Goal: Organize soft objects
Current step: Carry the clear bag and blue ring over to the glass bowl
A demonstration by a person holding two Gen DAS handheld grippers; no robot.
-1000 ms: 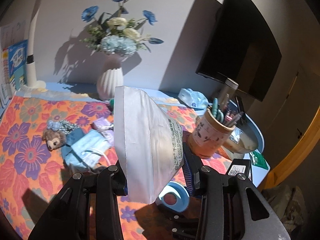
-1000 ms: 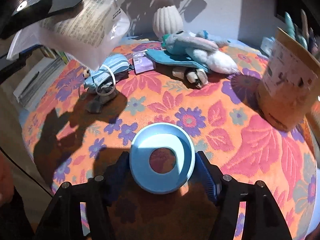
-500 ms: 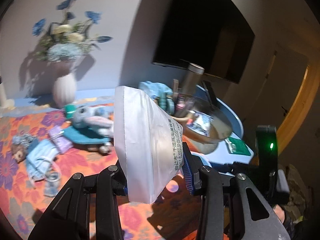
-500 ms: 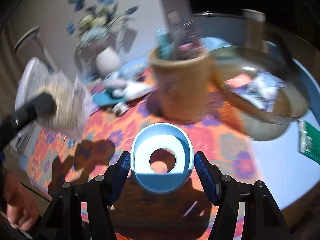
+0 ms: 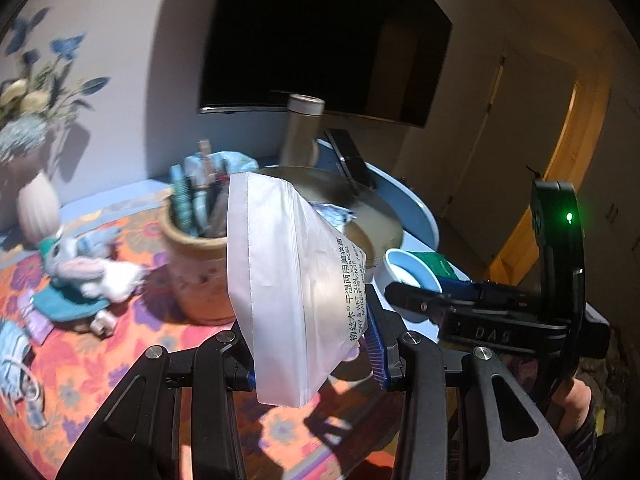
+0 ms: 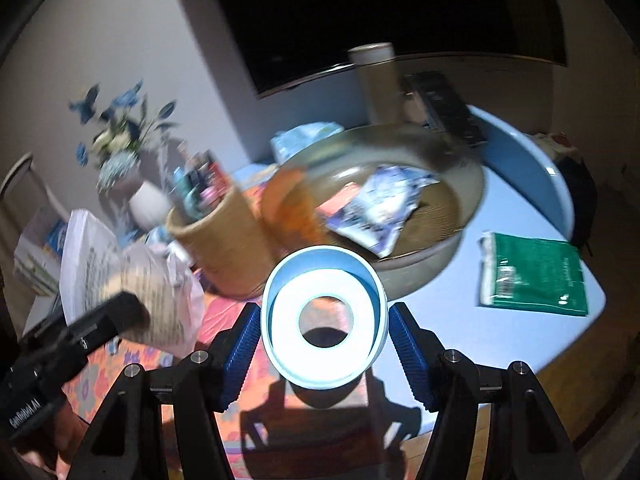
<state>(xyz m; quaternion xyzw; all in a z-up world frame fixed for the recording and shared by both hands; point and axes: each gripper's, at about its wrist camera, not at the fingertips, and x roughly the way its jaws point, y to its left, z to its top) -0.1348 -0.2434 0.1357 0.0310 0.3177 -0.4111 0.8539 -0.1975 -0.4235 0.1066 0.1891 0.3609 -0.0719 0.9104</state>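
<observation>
My left gripper point(image 5: 314, 354) is shut on a white makeup sponge pouch point(image 5: 288, 284) and holds it upright above the floral cloth. The pouch also shows in the right wrist view point(image 6: 120, 280). My right gripper point(image 6: 324, 346) is shut on a light blue ring-shaped case point(image 6: 324, 318), held in the air before a wide bowl point(image 6: 452, 236). The bowl holds a blue-white packet point(image 6: 380, 204) and an orange item point(image 6: 292, 208). A grey plush bunny point(image 5: 84, 264) and a blue face mask point(image 5: 12, 356) lie on the cloth at the left.
A tan pen pot point(image 5: 196, 272) stands left of the bowl. A green packet point(image 6: 536, 276) lies on the blue table at the right. A tall cylinder point(image 6: 376, 80) and a dark monitor point(image 5: 320, 36) stand behind. A white vase with flowers point(image 5: 36, 208) is far left.
Both grippers have swung right, from the plush and mask area toward the bowl, each still holding its item. The bowl and green packet have come into view.
</observation>
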